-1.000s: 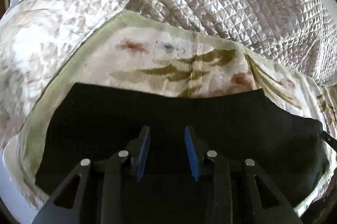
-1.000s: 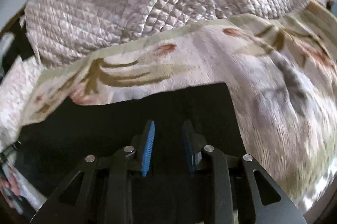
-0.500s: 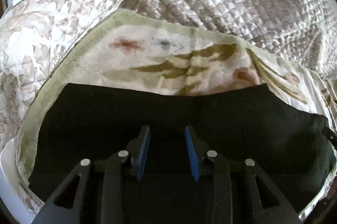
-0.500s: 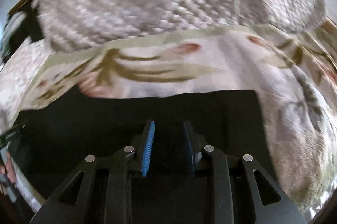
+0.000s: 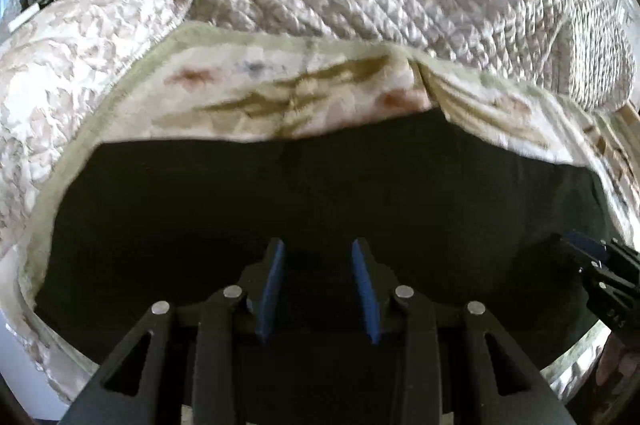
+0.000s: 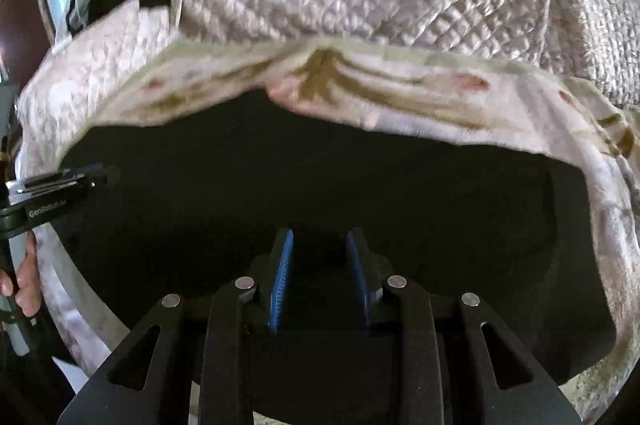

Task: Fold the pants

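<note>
Both wrist views close above pants (image 5: 320,193)

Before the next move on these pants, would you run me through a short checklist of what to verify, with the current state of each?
1. Black pants lie flat on the floral blanket: ok.
2. Left gripper open, nothing between its blue pads: ok.
3. Right gripper open, pads bare: ok.
4. Grippers apart, over opposite ends of the pants: ok.
5. Far edge straight: not ok, blanket fold overlaps it.
6. Near edge of pants: cannot tell, hidden by gripper bodies.
</note>
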Available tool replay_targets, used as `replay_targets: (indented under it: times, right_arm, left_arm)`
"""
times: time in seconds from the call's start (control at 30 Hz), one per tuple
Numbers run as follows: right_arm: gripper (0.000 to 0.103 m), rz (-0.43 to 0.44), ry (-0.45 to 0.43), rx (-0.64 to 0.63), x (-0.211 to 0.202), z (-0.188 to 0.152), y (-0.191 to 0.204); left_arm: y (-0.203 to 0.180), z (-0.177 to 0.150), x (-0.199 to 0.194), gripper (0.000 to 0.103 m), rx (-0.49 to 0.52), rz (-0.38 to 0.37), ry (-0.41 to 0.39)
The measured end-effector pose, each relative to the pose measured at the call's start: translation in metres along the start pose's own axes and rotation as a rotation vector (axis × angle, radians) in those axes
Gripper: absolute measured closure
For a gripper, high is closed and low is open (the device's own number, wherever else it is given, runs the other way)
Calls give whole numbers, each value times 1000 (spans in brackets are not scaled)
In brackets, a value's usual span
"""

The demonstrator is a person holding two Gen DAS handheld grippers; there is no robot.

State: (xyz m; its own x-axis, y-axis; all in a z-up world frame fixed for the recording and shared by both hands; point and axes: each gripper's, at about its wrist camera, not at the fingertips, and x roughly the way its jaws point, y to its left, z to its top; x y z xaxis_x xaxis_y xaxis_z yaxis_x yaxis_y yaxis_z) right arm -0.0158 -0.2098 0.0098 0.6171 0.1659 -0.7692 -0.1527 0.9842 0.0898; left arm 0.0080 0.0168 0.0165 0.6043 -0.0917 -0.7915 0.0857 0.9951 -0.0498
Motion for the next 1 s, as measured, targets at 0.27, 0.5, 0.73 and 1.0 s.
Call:
replay_targets:
  times: [0.27, 0.5, 0.73, 1.0]
  right_arm:
    - [74, 28, -41, -26, -13, -1, 7]
    - [62, 77, -51, -58, -18, -9, 24]
    - [62, 76, -22, -112, -12, -17, 36]
    - [62, 63, -57, -110, -20, -14, 32]
  left_arm:
    - [-5, -4, -8, 65, 12, 16, -9]
    - [-9, -16, -15, 65, 14, 21, -2]
    - [-3, -21, -22, 65, 4, 61, -17]
    - [23, -23, -23, 65, -49, 116, -21]
